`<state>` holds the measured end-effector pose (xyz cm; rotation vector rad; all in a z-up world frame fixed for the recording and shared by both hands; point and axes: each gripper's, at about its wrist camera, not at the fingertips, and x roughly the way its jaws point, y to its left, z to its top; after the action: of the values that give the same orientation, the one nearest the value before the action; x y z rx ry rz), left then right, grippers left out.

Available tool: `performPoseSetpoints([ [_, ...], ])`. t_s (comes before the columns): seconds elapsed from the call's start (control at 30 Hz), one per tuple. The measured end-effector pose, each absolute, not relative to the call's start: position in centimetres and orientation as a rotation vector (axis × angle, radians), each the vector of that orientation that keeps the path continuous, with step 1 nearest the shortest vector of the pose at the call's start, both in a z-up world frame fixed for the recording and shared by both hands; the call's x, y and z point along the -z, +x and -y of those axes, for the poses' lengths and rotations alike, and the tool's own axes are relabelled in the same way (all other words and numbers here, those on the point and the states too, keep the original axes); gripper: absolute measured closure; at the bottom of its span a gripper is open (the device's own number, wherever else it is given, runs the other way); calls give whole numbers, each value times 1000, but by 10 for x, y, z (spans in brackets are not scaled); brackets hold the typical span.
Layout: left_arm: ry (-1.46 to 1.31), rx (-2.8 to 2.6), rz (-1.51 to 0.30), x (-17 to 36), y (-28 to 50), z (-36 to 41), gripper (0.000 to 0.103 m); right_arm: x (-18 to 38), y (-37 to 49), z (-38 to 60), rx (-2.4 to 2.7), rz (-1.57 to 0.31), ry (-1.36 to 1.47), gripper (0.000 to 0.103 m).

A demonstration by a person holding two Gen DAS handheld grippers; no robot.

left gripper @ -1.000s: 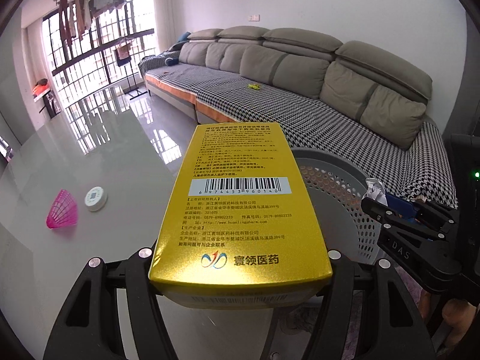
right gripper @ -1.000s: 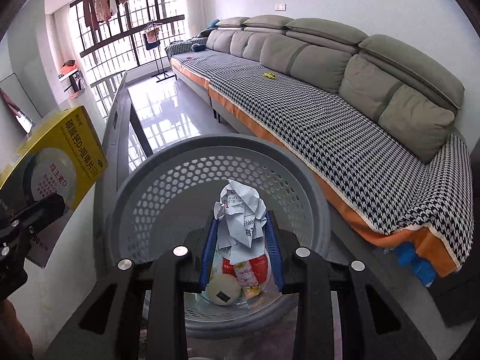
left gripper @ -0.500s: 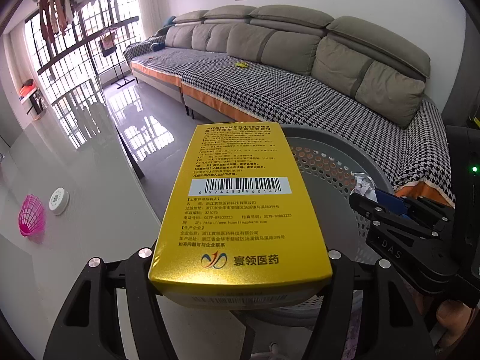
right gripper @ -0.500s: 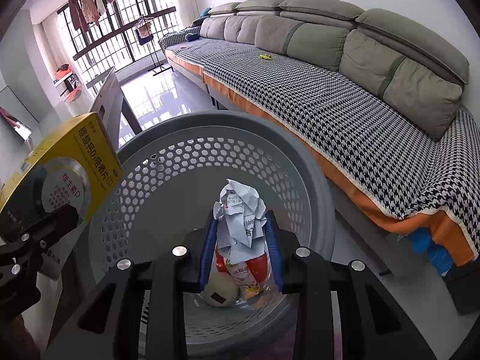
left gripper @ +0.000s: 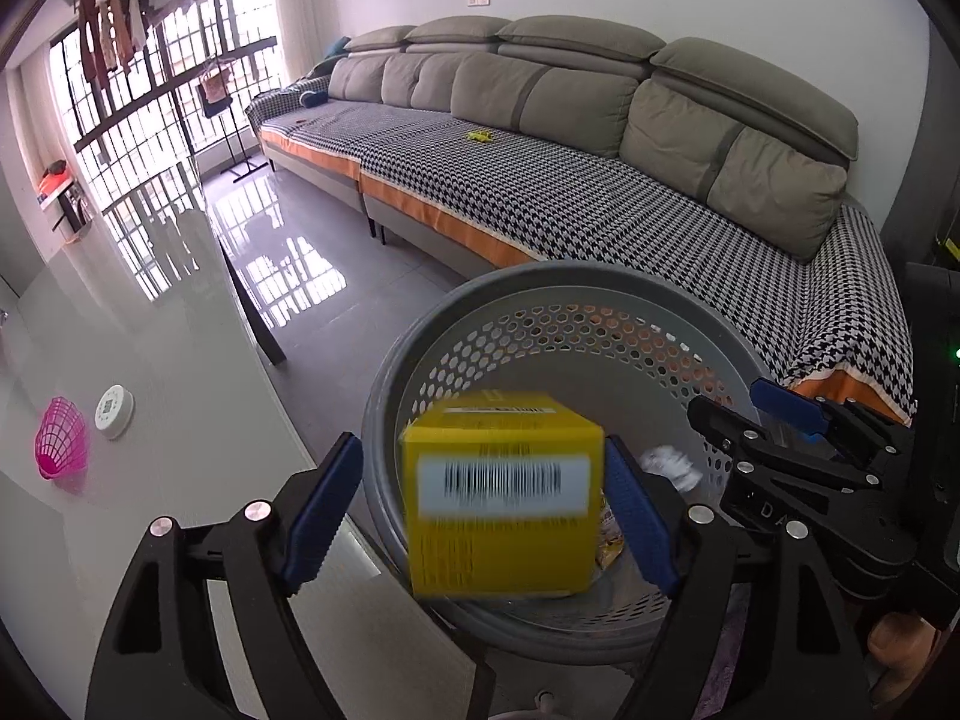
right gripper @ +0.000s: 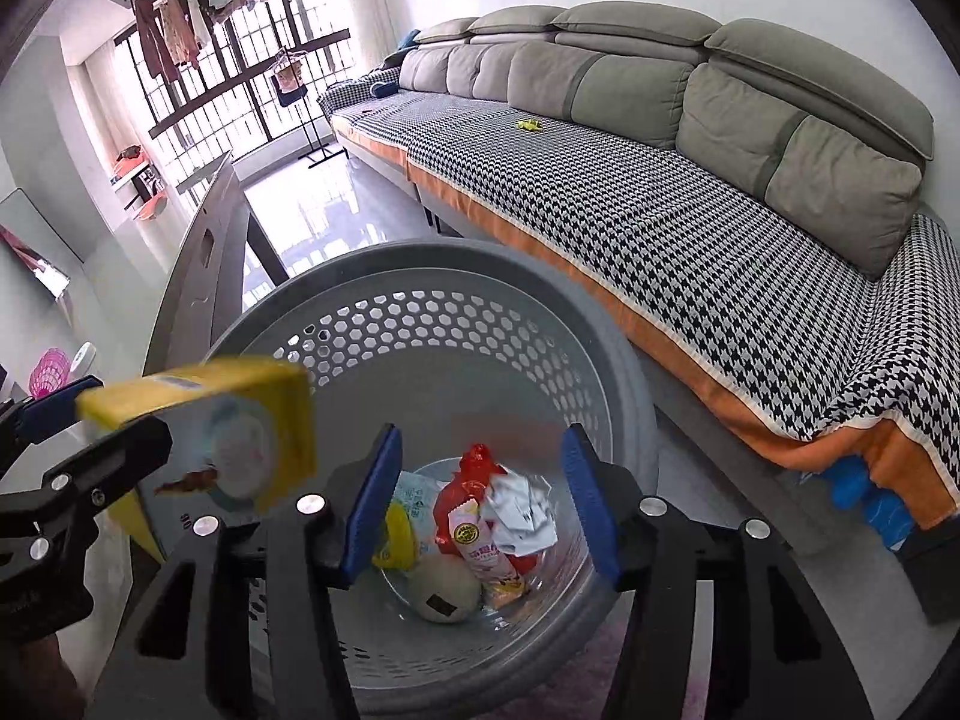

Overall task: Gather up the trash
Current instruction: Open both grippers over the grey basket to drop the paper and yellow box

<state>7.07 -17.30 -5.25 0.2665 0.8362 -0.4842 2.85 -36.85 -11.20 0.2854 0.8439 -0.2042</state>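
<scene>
The left claw (left gripper: 483,501) is spread wide, and its blue pads (left gripper: 321,507) do not touch anything. A yellow box (left gripper: 504,495) is between them, blurry, in the air over the mouth of the gray bin (left gripper: 564,282). You can see its barcode side. From the right wrist view, the yellow box (right gripper: 240,438) sits at the left edge of the bin, just past the left claw's black finger.

The right claw (right gripper: 480,504) is spread wide too, with nothing between its pads. It hangs over the gray bin (right gripper: 456,264).

Down in the bin lie a crumpled white paper (right gripper: 519,513), a red snack bag (right gripper: 474,504), a round pale thing (right gripper: 444,591) with a dark sticker, and a yellow wrapper (right gripper: 396,540).

On the shiny surface (left gripper: 150,372) to the left sit a pink basket (left gripper: 60,444) and a small white round gadget (left gripper: 114,411), close to each other.

Past the bin is the floor (left gripper: 300,252), then a long gray sofa (left gripper: 600,120) with a checked cover. A small yellow thing (left gripper: 480,135) lies on the seat. Far off, clothes (left gripper: 108,42) hang by the window.
</scene>
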Motion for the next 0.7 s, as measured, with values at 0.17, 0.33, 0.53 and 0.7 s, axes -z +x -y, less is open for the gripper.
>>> performPoseSetpoints([
  [0.17, 263, 475, -831, 50, 70, 172, 24, 110, 28, 370, 210, -844, 288, 49],
  [0.33, 254, 469, -827, 49, 70, 170, 24, 109, 29, 369, 209, -845, 289, 49],
  [0.53, 244, 462, -821, 45, 69, 166, 24, 107, 30, 364, 203, -848, 288, 49],
  [0.7, 234, 448, -813, 41, 68, 158, 24, 103, 30, 358, 192, -846, 281, 49],
])
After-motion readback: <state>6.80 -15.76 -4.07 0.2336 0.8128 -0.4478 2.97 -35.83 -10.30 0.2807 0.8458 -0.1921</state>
